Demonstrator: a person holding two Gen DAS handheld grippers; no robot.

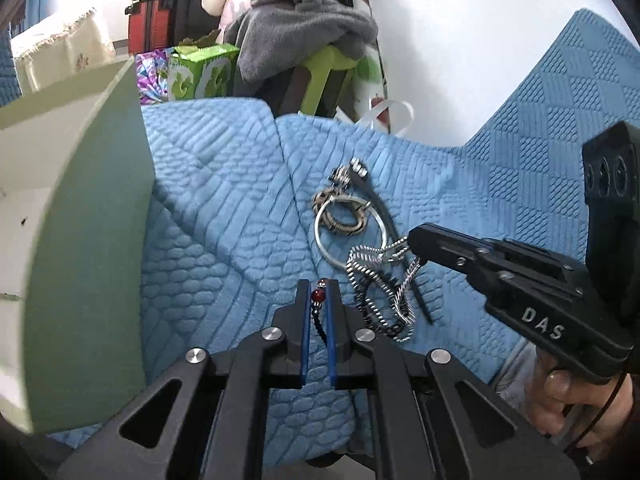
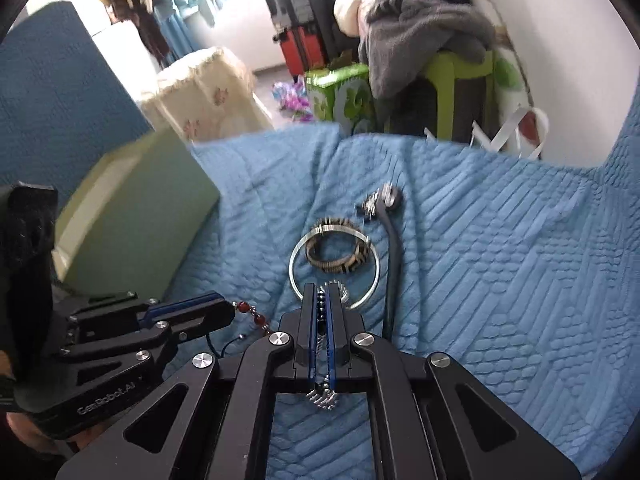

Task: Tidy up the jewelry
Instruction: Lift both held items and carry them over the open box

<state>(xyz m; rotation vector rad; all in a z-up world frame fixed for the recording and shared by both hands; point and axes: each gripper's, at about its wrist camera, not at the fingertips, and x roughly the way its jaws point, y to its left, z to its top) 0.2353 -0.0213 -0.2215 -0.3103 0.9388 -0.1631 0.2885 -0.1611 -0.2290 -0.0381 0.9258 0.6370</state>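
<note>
Two grippers are seen over the blue quilt (image 1: 224, 208). A red-beaded strand (image 1: 318, 296) is clamped by the left gripper (image 1: 319, 286); a silver chain (image 2: 321, 344) is pinched by the right gripper (image 2: 321, 292). One silver bangle (image 2: 334, 268), one braided bracelet (image 2: 336, 254) and one dark cord (image 2: 394, 264) lie beside one green box (image 2: 140, 208).

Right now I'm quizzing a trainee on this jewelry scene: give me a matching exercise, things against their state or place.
Things:
1. red-bead strand
2. silver chain
3. silver bangle
4. green box

States:
A. lying loose on the blue quilt
B. pinched in the right tool
C. standing at the quilt's left side
D. pinched in the left tool

Pairs: 1-D, 2-B, 3-A, 4-C
</note>
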